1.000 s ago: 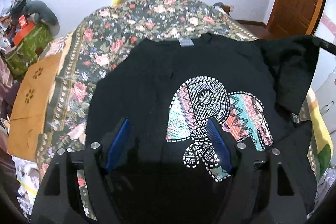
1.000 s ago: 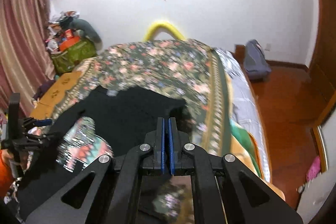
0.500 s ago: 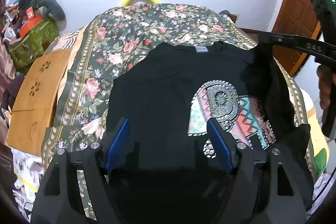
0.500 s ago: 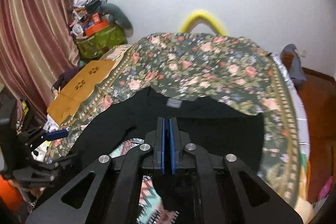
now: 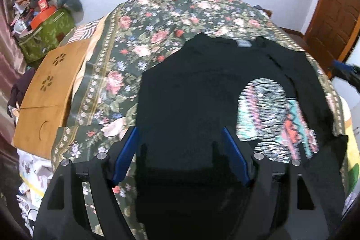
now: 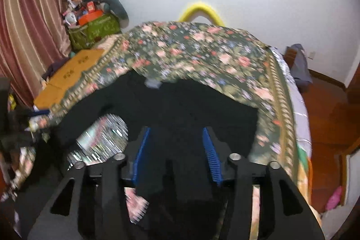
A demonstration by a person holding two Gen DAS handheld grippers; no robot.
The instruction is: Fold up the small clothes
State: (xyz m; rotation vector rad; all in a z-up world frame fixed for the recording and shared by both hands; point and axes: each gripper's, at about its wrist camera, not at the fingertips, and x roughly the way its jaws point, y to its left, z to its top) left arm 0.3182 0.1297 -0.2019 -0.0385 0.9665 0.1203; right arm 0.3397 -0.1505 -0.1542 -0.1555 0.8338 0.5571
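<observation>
A black T-shirt (image 5: 198,87) with a colourful elephant print (image 5: 270,118) lies on the floral bedspread (image 5: 139,37), collar at the far side. Its right side is folded over, covering part of the print. My left gripper (image 5: 180,145) is open and empty above the shirt's lower left part. My right gripper (image 6: 176,141) is open and empty over the folded right side of the shirt (image 6: 184,105); it also shows at the right edge of the left wrist view (image 5: 346,73). The print shows blurred in the right wrist view (image 6: 101,138).
A wooden panel (image 5: 49,91) lies along the bed's left edge. A green box piled with clutter (image 5: 45,30) stands at the back left. A wooden door (image 5: 337,15) is at the right. A striped curtain (image 6: 29,15) hangs left; a wooden floor (image 6: 326,116) lies right.
My right gripper carried the shirt's right sleeve and side over toward the middle, then opened and let it go. My left gripper stayed open and shifted left relative to the shirt.
</observation>
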